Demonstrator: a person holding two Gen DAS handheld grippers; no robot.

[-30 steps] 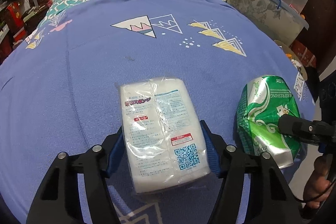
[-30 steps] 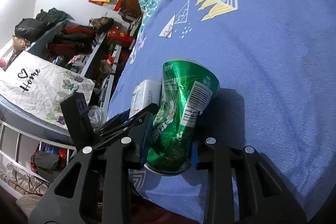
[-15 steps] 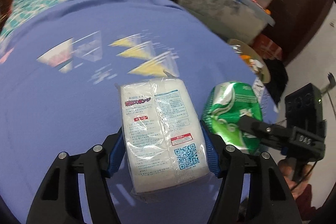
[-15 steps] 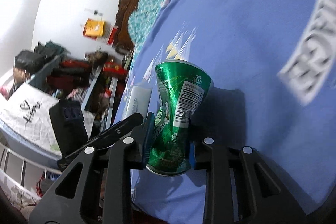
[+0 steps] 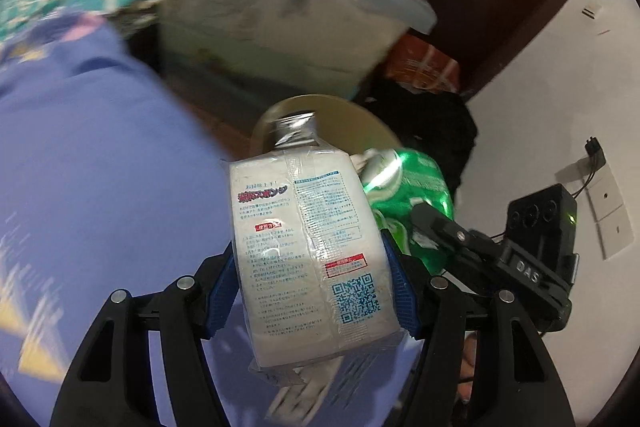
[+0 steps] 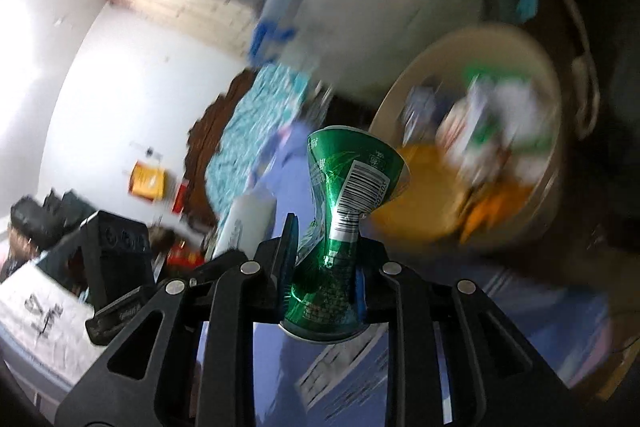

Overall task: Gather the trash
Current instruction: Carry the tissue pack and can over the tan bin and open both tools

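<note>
Bin [image 6: 554, 163] holds mixed litter; left claw [image 5: 316, 291] grips sponge pack [image 5: 308, 251], right claw [image 6: 324, 271] squeezing tighter on can [image 6: 344, 203].

Crushed green can [image 6: 340, 227], white wrapped packet [image 5: 308, 251]

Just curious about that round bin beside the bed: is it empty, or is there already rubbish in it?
Not empty. In the right wrist view the bin holds a blurred jumble of white, green and orange pieces; what they are cannot be told.

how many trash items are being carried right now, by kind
white plastic-wrapped pack, held in the left gripper: 1
crushed green can, held in the right gripper: 1
total: 2
</note>
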